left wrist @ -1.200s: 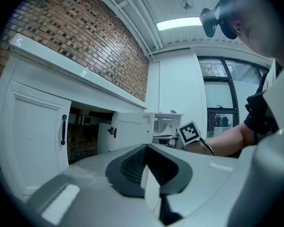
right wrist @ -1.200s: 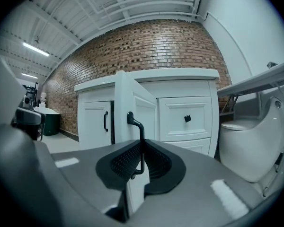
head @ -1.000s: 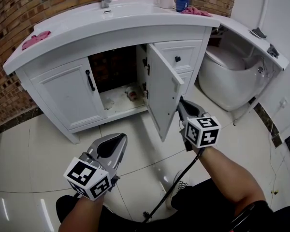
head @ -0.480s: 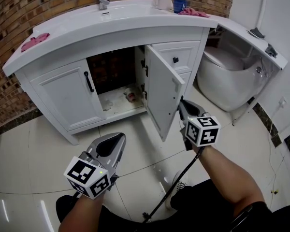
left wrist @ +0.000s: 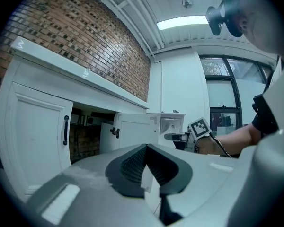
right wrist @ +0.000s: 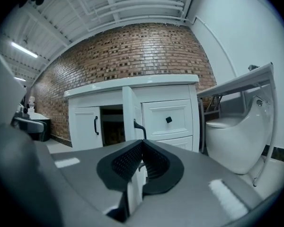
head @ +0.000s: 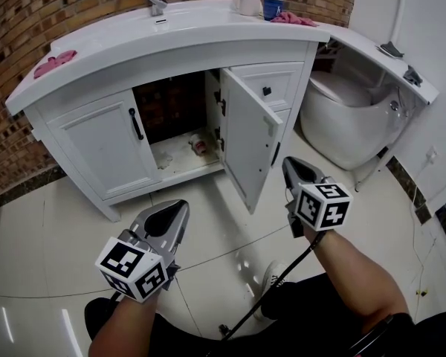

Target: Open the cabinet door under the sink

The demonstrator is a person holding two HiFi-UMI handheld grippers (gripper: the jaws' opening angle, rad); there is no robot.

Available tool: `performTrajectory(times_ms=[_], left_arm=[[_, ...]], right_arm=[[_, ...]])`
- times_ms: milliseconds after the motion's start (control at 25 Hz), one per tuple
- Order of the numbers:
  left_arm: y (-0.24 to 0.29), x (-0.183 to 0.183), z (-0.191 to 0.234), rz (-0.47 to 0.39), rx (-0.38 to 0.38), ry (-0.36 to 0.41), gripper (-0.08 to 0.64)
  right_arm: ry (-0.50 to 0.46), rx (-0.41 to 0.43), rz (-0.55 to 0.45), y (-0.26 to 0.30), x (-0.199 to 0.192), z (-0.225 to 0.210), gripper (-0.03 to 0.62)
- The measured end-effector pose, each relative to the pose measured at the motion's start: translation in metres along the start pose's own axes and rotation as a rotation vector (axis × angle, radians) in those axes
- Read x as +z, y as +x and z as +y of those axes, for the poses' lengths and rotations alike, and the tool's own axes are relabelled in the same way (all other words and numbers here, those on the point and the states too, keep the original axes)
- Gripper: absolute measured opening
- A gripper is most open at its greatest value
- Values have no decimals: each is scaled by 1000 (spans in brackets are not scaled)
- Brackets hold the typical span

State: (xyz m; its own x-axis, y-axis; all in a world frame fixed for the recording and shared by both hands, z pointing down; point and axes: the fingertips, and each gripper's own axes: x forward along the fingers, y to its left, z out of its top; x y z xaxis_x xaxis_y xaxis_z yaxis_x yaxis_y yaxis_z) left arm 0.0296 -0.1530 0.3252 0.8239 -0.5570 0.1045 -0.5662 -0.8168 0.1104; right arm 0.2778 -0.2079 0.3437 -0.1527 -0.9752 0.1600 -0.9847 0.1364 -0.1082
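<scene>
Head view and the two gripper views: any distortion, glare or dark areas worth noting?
Head view: the wide lens bows the countertop into an arc, pale glare streaks lie on the glossy floor, and the cabinet interior sits in shadow. Left gripper view: black vignetted corners, and the ceiling light is blown out. Right gripper view: fisheye curves the brick wall.

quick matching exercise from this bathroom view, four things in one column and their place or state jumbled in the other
Things:
1. right cabinet door
2. left cabinet door
3. blue cup
4. toilet

Place or state:
A. on the floor to the right of the cabinet
B. shut
C. swung open
D. on the countertop, at its back right

Pairs: 1-C, 2-B, 3-D, 4-A
</scene>
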Motion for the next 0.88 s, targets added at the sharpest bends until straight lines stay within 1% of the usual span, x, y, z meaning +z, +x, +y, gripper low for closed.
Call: performTrajectory(times_ms=[120,280,440,560,720,880], left_arm=[[-6,0,-5,7,2,14,3],[-23,9,-11,-5,19,41,3],[-49,15,-5,-26,71,63,3],[-70,15,2,-27,112,61,3],[-92,7,11,-16,145,46,5],[-99,3,14,-11,153,40,3]], right_arm=[[5,74,0,-15,5,20,8],[-52,205,-3,-31,16,61,8],[-75,323,3,-43,22,106,8],[-111,398,18,-50,21,141,8],[-148,482,36,-62,15,180,8],[-162,528,36,-70,14,202,8]])
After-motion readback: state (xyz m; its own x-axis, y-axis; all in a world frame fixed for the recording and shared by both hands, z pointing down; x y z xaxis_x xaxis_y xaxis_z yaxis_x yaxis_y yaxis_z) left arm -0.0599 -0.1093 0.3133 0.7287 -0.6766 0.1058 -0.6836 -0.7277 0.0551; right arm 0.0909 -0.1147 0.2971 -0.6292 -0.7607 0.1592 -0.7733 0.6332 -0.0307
